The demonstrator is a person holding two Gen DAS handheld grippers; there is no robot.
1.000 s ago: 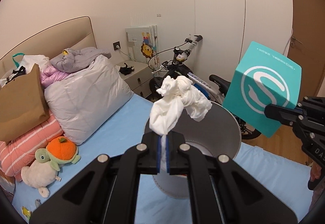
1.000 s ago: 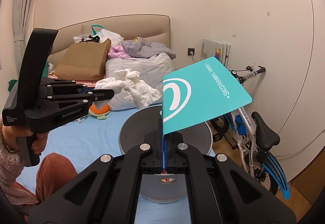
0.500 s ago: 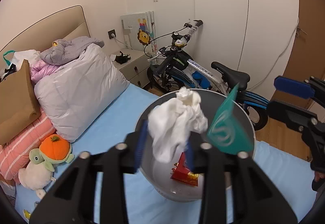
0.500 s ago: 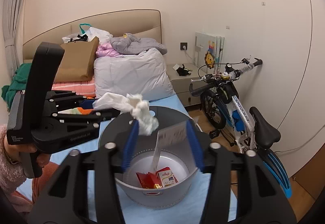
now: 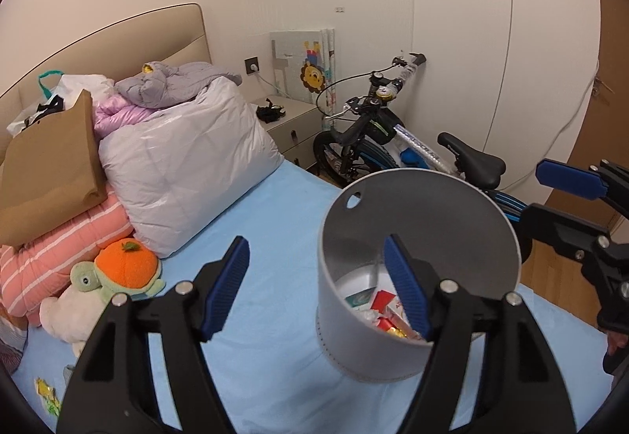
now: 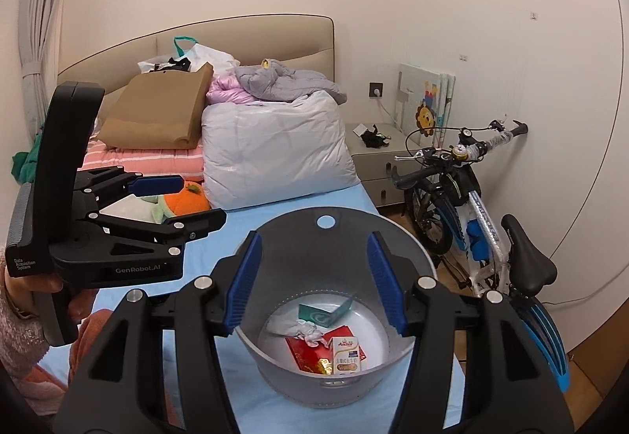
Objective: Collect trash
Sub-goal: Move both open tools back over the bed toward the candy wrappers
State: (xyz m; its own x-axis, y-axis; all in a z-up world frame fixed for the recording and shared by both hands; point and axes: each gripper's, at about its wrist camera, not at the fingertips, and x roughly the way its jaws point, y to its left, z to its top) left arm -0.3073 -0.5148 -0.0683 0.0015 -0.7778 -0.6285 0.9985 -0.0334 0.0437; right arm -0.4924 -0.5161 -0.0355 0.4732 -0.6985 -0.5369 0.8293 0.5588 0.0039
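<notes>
Grey round plastic trash bin [image 6: 275, 233] sits on the light-blue bed sheet [image 5: 275, 221], at 6 o'clock in the right wrist view and 4 o'clock in the left wrist view. Inside it: crumpled white tissue [image 6: 295, 328], flat teal card with a white swirl logo [image 6: 322, 314], red foil wrapper [image 6: 304, 353] and a small white-and-red carton [image 6: 346, 353], all lying on the bin floor, tissue touching the red wrapper. Left gripper [image 5: 316, 286]: fingers wide apart and opening further, nothing between them; one blue pad over bare sheet, the other over the bin mouth. In the right wrist view it shows side-on at 9 o'clock, a hand [image 6: 51, 284] in a fuzzy pink sleeve on its handle, fingertips near the bin rim but apart from it. Right gripper [image 6: 316, 282]: fingers spread about half way, empty, blue pads framing the bin opening from above, no contact with the rim that I can see. In the left wrist view it enters at 3 o'clock, beside the bin. Behind, at 10–11 o'clock: white plastic-wrapped duvet [image 5: 184, 162], grey quilted jacket [image 5: 173, 84] on top of it, brown paper bag [image 5: 51, 166] on a pink striped blanket [image 5: 59, 249], orange-and-green plush turtle [image 5: 122, 273]. Black-and-blue bicycle [image 5: 393, 143] stands against the wall at 1 o'clock, just beyond the bed edge.
</notes>
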